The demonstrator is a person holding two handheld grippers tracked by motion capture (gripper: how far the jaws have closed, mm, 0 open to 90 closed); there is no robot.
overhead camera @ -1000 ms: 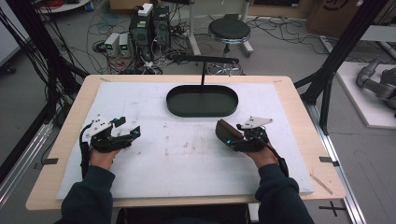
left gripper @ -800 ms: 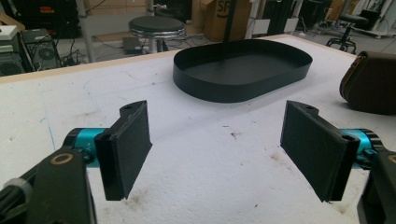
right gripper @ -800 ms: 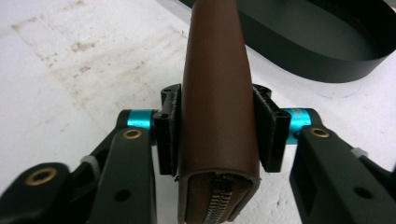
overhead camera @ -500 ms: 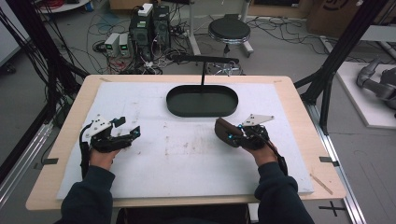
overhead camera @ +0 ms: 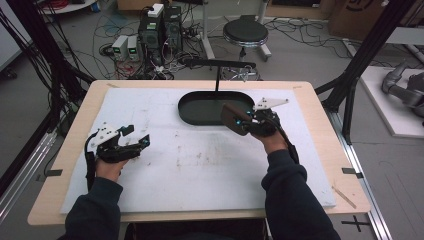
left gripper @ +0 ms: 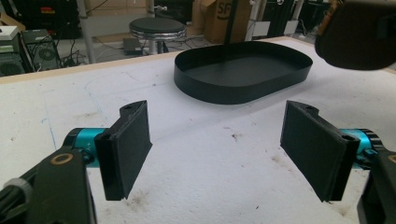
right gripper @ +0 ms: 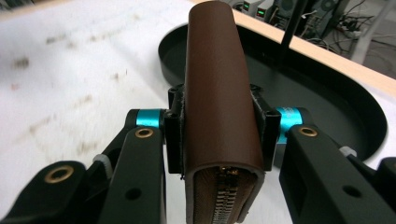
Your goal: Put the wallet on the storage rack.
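Right gripper point(overhead camera: 239, 121) clamped on a brown wallet point(overhead camera: 231, 118), jaws pressed flat against both faces, spine up and zip end toward the camera in the right gripper view point(right gripper: 222, 93). Held clear of the counter point(overhead camera: 200, 160), at the near right rim of the black tray point(overhead camera: 200, 111), apparently partly over it; probably on the way in, judging by the aim along the wallet toward the tray's hollow point(right gripper: 327, 98). Gripped about mid-length, likely so neither end droops.

Left gripper point(overhead camera: 136, 139) parked low at the counter's left, well apart from the tray, jaws wide and holding nothing. Pads point(left gripper: 130, 144) spread with bare white counter between them, pointed toward the tray point(left gripper: 243, 70); wallet in view at upper right point(left gripper: 359, 35), hanging above the tray's far side. Seemingly kept out of the way, ready if needed.

Tray itself bare inside, thin black post point(overhead camera: 217, 80) rising just behind its far rim. Low wall all round, so a short lift over the edge looks enough before release. Slight blur on the counter in the right gripper view, hinting at motion.
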